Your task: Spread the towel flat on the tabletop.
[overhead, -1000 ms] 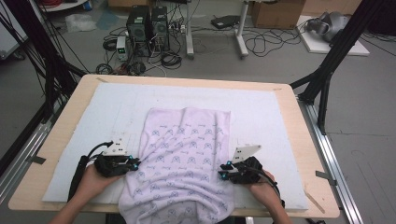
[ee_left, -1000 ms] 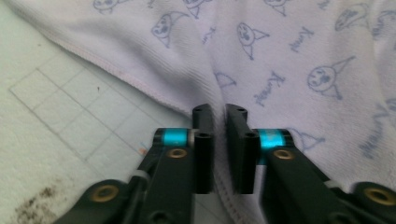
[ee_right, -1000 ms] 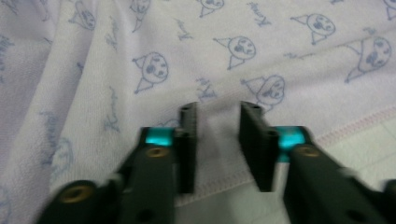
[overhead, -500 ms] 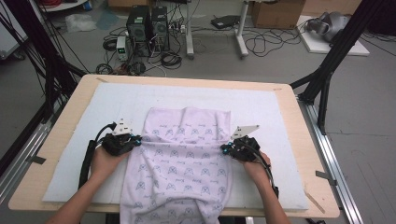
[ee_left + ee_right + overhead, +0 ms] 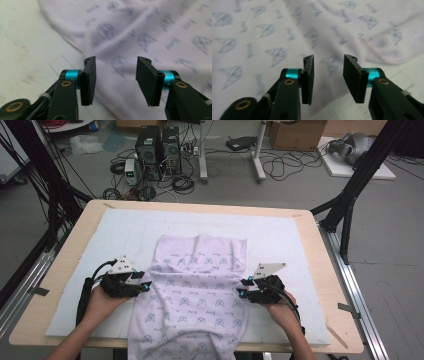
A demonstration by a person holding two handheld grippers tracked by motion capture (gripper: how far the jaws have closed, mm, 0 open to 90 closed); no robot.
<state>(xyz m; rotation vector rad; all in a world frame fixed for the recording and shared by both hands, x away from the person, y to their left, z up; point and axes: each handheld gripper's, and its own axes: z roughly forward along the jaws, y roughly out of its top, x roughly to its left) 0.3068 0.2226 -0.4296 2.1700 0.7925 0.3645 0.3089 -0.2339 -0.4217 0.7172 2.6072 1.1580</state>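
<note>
In the high view, a cloth (image 5: 197, 295) is laid on the white mat (image 5: 280, 240) of the counter (image 5: 65, 270), its long axis running from the far side toward the person, its near end draped over the counter's front edge. Small grey motifs are printed on it; no writing can be read.

In the left gripper view, the left tool (image 5: 116, 75) has just been opening; its jaws are spread above the cloth's edge (image 5: 82, 50), nothing pinched.

In the right gripper view, the right tool (image 5: 328, 72) has likewise just been opening, spread over the cloth (image 5: 274, 32).
</note>
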